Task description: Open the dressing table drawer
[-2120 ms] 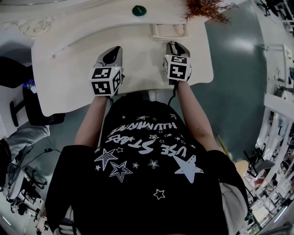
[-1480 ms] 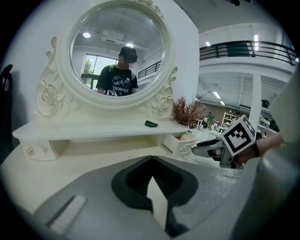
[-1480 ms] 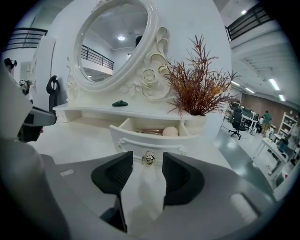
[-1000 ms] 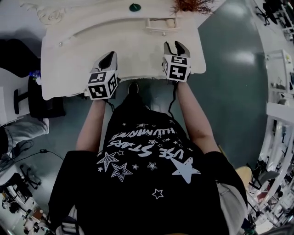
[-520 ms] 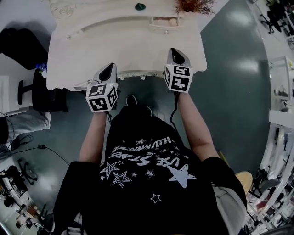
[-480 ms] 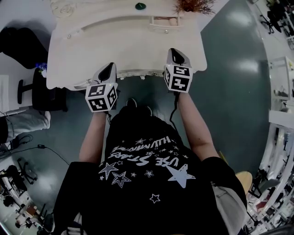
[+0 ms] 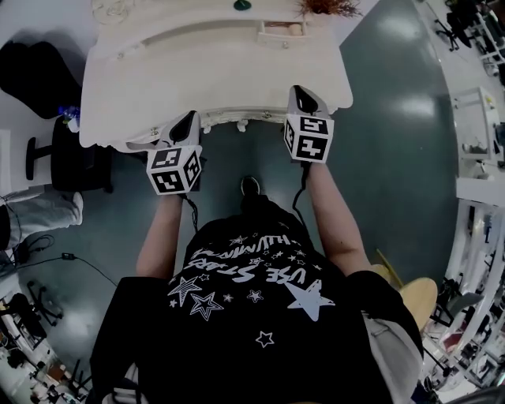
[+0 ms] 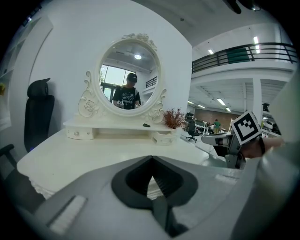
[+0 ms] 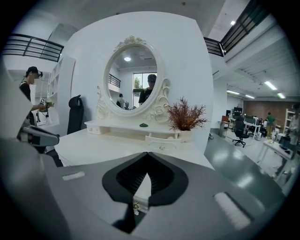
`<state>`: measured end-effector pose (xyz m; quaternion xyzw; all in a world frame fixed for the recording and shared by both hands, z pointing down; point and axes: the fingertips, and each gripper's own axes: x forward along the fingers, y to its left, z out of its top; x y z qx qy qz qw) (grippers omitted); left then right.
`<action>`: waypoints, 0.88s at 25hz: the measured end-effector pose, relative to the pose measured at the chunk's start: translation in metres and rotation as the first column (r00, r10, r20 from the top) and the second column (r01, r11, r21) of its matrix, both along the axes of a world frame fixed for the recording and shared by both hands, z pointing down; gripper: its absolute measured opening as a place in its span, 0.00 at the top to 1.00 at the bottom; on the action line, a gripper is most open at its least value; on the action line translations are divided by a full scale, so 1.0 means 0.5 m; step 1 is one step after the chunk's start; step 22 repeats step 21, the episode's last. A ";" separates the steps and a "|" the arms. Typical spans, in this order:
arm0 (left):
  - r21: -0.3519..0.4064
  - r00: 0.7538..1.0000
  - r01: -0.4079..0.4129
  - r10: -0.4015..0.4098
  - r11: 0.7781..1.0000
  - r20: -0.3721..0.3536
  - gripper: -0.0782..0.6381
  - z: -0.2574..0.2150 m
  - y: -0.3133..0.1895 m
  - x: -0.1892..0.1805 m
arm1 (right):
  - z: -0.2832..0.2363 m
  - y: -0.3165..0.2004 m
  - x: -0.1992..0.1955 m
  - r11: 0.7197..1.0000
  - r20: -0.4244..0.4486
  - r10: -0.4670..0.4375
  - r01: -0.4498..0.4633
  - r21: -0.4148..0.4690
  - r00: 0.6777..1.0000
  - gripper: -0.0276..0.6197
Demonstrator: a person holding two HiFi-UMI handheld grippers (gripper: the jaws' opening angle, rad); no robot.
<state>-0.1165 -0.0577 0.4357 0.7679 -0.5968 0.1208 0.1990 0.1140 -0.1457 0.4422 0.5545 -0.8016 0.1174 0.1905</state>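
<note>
The white dressing table [image 7: 213, 71] fills the top of the head view. Its small right-hand shelf drawer [image 7: 278, 30] [image 9: 161, 142] stands pulled out, with a round knob on its front. My left gripper [image 7: 188, 120] hangs at the table's front edge on the left, and in its own view the jaws [image 8: 152, 158] meet at the tips with nothing between them. My right gripper [image 7: 302, 93] is at the front edge on the right, also shut and empty [image 9: 147, 154]. Through its gap a small gold knob [image 9: 136, 205] shows below the tabletop.
An oval mirror [image 9: 132, 77] and a dried red plant [image 9: 186, 115] stand at the table's back, with a small green object [image 7: 242, 5] on the shelf. A black office chair [image 7: 63, 158] is left of the table. Green floor [image 7: 394, 158] lies to the right.
Both grippers have drawn back from over the tabletop to its front edge as the person stepped away. The right gripper's jaws, apart a second ago, have closed on nothing.
</note>
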 end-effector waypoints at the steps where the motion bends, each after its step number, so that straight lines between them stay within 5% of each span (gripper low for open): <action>1: 0.003 1.000 -0.007 0.007 1.000 0.000 0.89 -0.005 0.013 -0.002 | -0.008 0.017 -0.002 1.000 -0.003 0.003 -0.003 0.005 1.000 0.92; 22: 0.038 0.999 -0.042 0.043 0.998 -0.016 0.89 -0.031 0.281 -0.110 | -0.051 0.288 -0.108 0.998 0.010 0.016 -0.017 0.057 1.000 0.92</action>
